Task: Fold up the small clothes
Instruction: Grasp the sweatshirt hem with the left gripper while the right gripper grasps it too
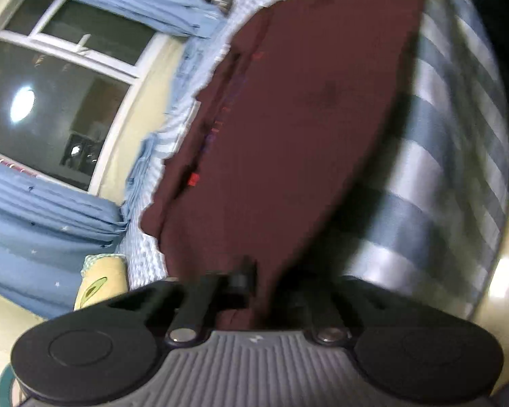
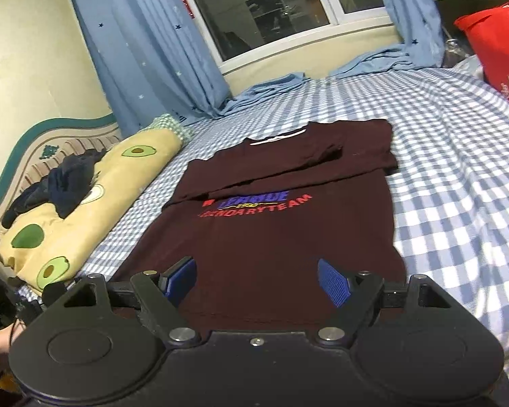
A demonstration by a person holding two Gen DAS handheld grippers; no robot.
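Observation:
A maroon T-shirt [image 2: 271, 237] with red and blue lettering lies flat on the blue checked bedsheet [image 2: 458, 169], both sleeves folded in over the chest. My right gripper [image 2: 258, 279] hovers open just above the shirt's near hem, its blue pads [image 2: 334, 281] wide apart with nothing between them. In the tilted left wrist view the same maroon T-shirt [image 1: 288, 118] fills the middle. My left gripper [image 1: 254, 288] is shut on a fold of the shirt's edge; the cloth bunches between the black fingers [image 1: 241, 278] and hides one of them.
A yellow avocado-print pillow [image 2: 95, 203] with dark clothes [image 2: 61, 183] on it lies along the shirt's left, against the headboard [image 2: 34, 149]. Blue curtains [image 2: 146, 51] and a window stand behind the bed. A red bag [image 2: 498, 51] sits at the far right.

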